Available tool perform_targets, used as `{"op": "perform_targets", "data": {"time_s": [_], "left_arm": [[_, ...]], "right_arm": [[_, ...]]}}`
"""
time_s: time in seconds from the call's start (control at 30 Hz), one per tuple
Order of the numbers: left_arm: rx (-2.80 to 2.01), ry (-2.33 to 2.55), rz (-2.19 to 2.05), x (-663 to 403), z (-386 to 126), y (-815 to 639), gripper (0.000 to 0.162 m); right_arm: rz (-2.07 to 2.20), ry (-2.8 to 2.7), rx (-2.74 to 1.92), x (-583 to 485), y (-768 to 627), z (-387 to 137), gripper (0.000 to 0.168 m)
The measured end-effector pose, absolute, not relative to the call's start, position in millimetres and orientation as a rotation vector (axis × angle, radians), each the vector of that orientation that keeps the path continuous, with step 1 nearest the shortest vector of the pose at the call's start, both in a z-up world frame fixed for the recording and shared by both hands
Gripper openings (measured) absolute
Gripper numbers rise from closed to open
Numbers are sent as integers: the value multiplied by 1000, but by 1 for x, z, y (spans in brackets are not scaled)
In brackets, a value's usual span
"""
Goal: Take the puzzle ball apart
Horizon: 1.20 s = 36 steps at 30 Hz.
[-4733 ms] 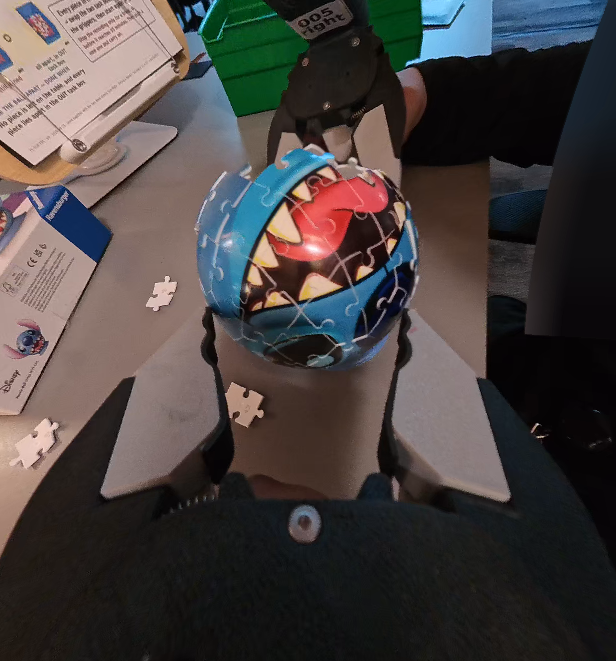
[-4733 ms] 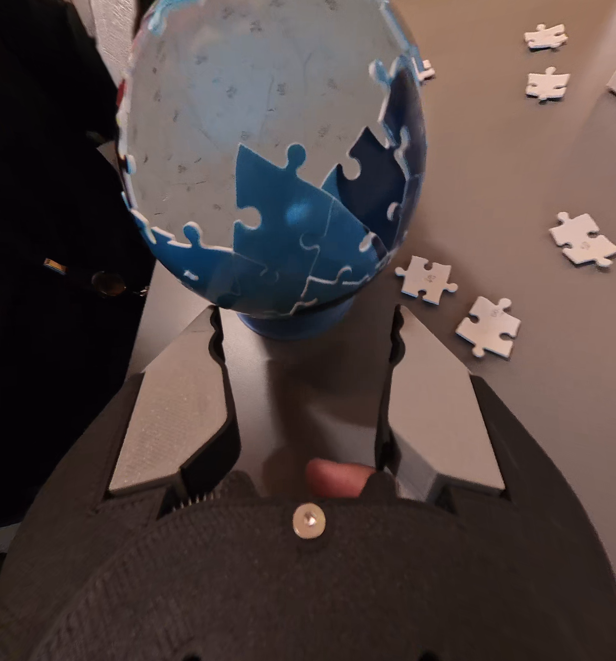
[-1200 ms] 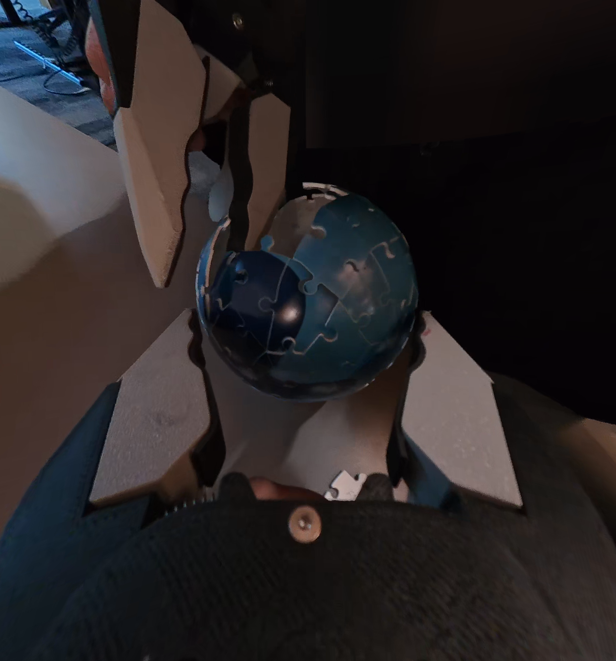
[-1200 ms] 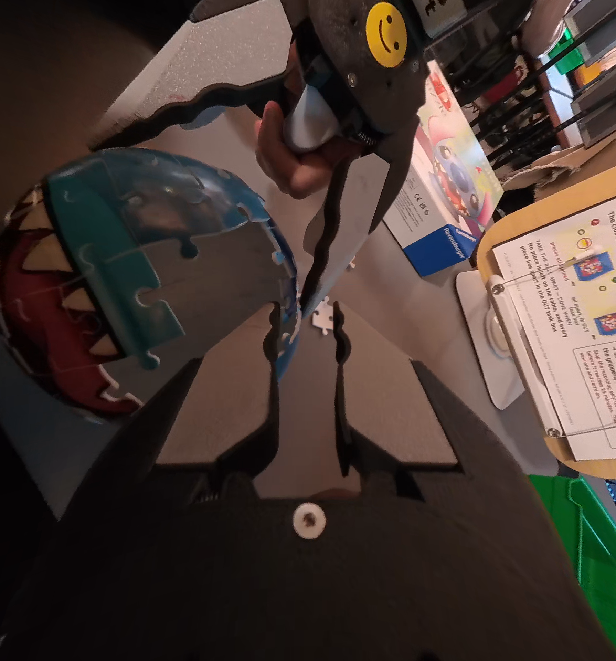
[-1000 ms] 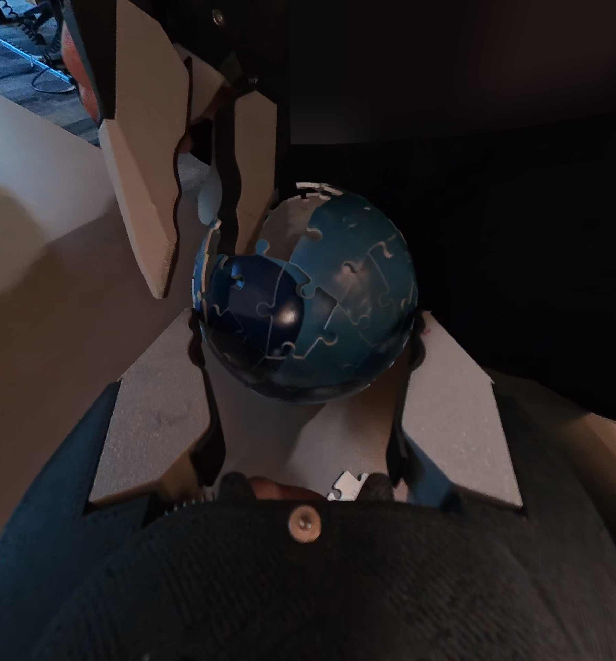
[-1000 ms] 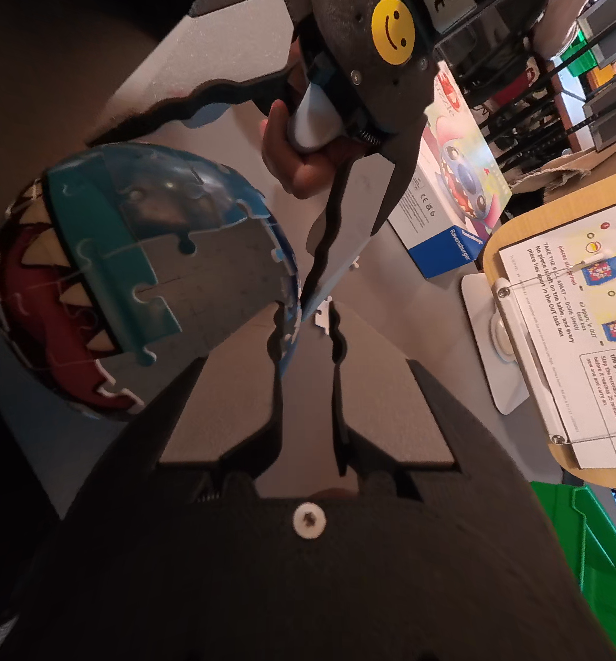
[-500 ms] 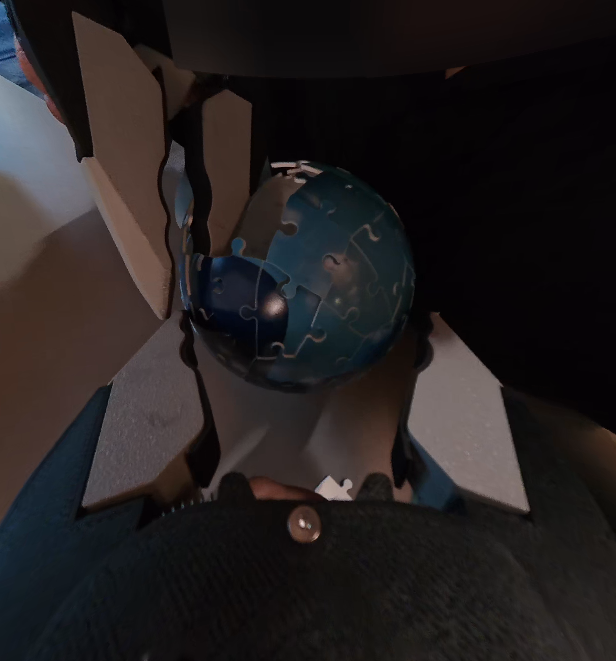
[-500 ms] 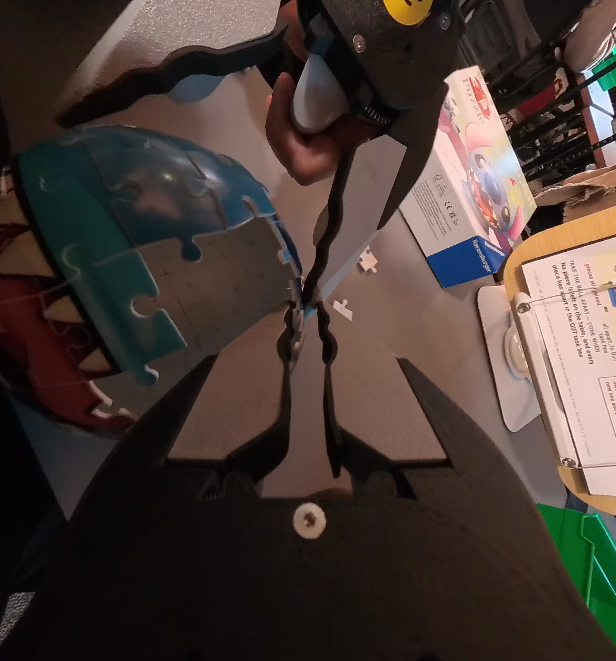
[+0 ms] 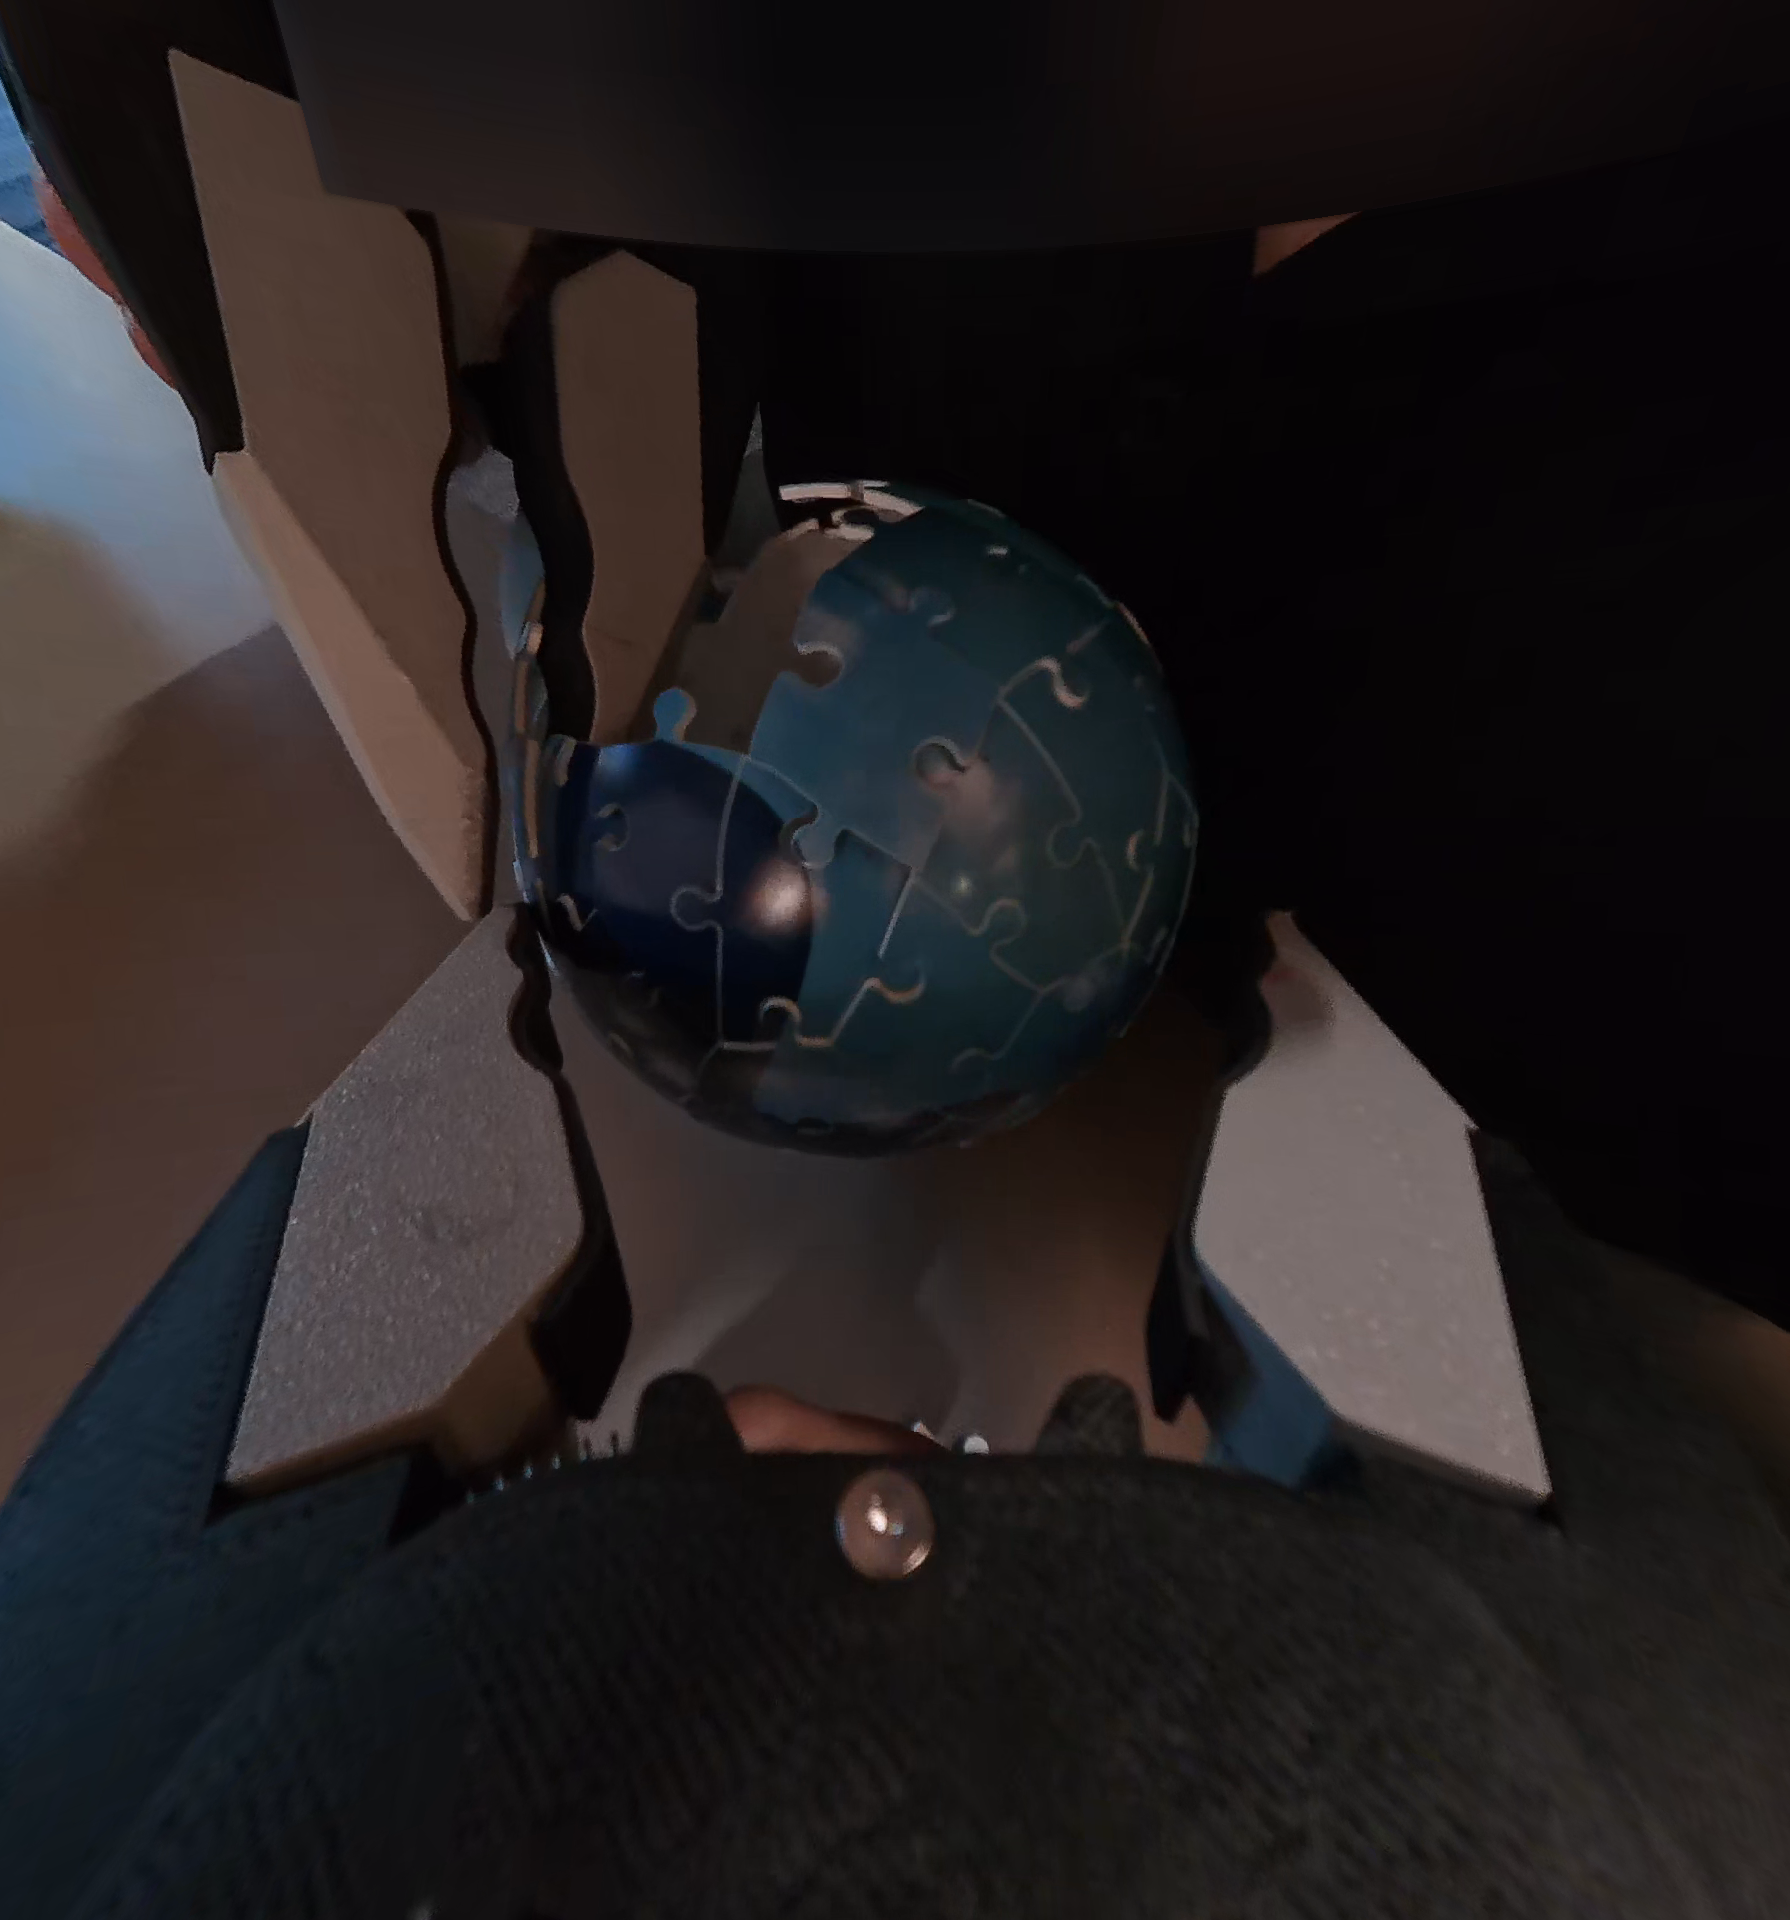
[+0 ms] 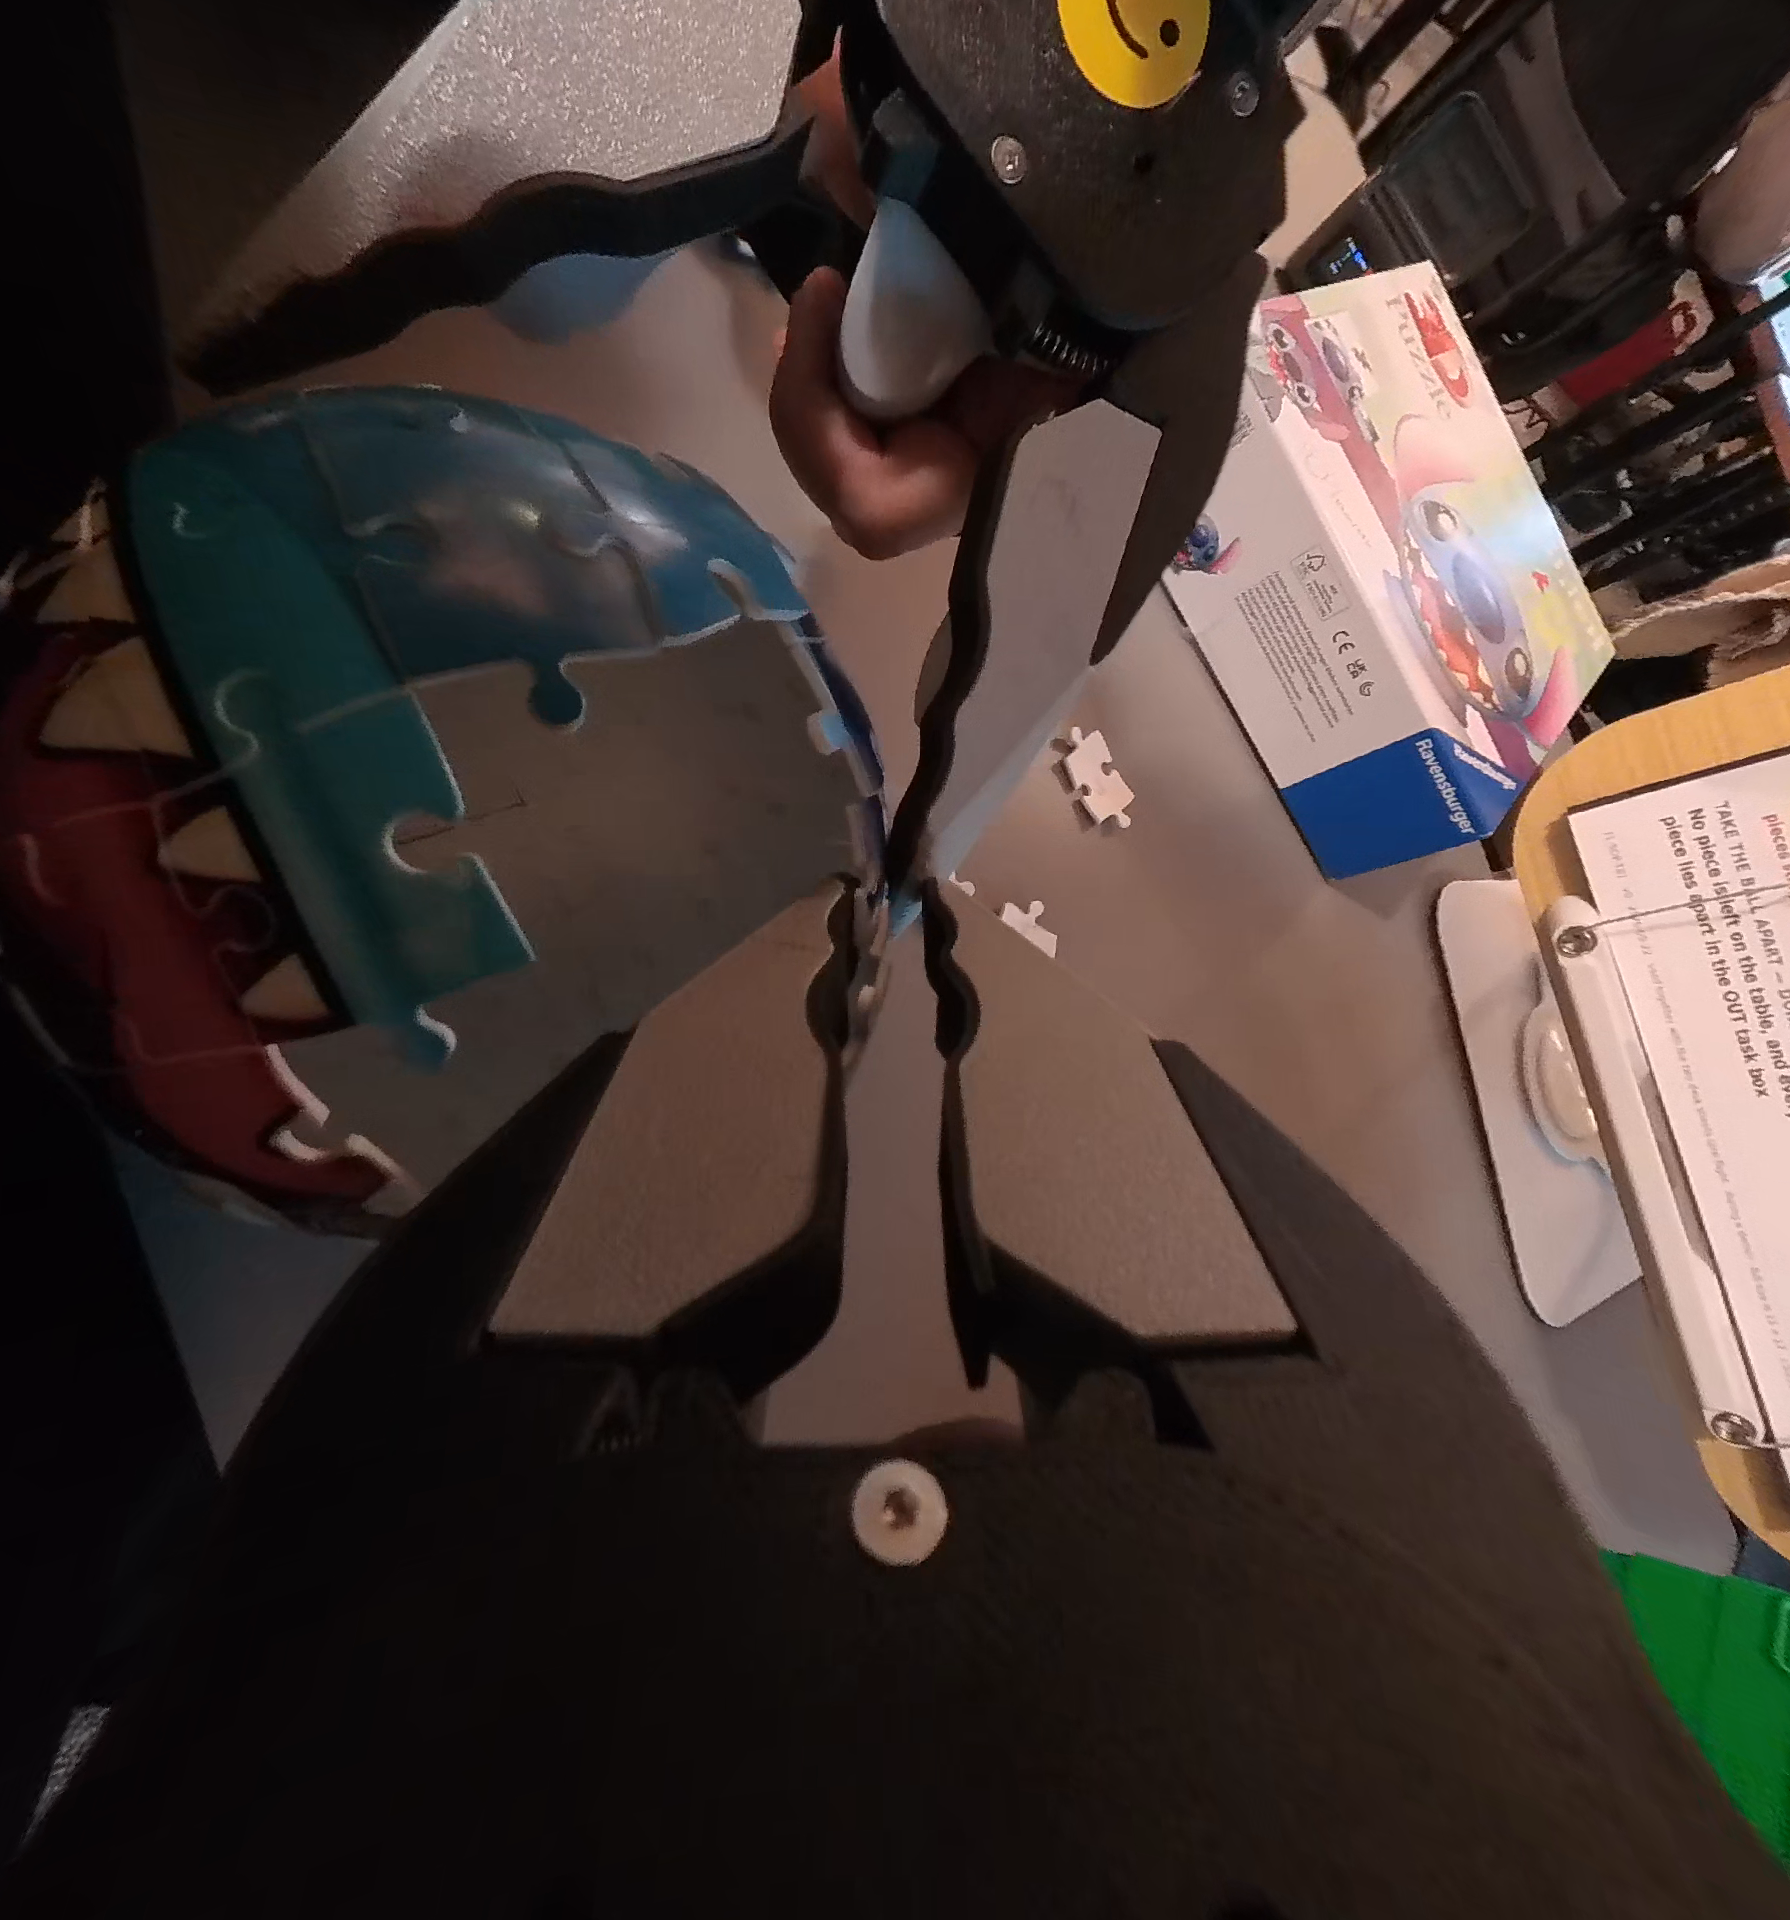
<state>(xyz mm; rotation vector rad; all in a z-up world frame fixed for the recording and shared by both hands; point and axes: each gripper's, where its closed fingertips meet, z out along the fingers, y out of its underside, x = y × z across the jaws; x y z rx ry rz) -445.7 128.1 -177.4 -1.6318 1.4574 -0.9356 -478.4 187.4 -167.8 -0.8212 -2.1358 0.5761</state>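
Observation:
The puzzle ball (image 9: 922, 852) is blue, with an open gap at its upper left where pieces are gone. My left gripper (image 9: 891, 925) is shut on it, one fingertip on each side. In the right wrist view the ball (image 10: 371, 727) shows teal and blue pieces, a red mouth with teeth, and its grey inside. My right gripper (image 10: 891, 904) is shut on the thin rim piece (image 10: 875, 935) at the edge of the opening. In the left wrist view the right gripper (image 9: 548, 769) comes down from the top left, one finger outside the ball's wall and one inside.
Loose white puzzle pieces (image 10: 1093, 779) lie on the grey table (image 10: 1234, 987). A puzzle box (image 10: 1390, 582) stands behind them. A wooden board with a printed sheet (image 10: 1701, 1039) and a white pad (image 10: 1493, 1122) are at the right. A green bin (image 10: 1753, 1714) is at the lower right.
My right gripper's jaws have closed from a wider gap to a narrow pinch on the ball's rim. The left gripper still holds the ball, which shifted slightly.

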Motion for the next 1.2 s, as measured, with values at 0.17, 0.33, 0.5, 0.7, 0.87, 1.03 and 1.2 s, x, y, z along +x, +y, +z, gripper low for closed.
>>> {"op": "perform_targets", "data": {"time_s": [0.17, 0.33, 0.5, 0.7, 0.87, 1.03, 1.2], "left_arm": [[-1630, 1432, -938, -445, -177, 129, 128], [-1639, 1421, -941, -444, -177, 129, 128], [-1648, 1430, -930, -444, -178, 127, 131], [-1647, 1421, -939, -443, -177, 125, 133], [-1658, 1432, -918, -443, -178, 124, 134], [-1658, 1417, -921, -443, -178, 123, 135], [-1658, 1413, -906, -445, -178, 125, 132]], "right_arm": [[555, -2130, -807, -479, 188, -168, 6], [555, -2130, -788, -477, 186, -167, 1], [553, -2136, -794, -479, 186, -168, 0], [575, -2134, -805, -479, 186, -169, 0], [576, -2132, -801, -480, 185, -169, 0], [576, -2131, -805, -481, 184, -169, 0], [573, -2121, -800, -482, 185, -168, 0]]}}
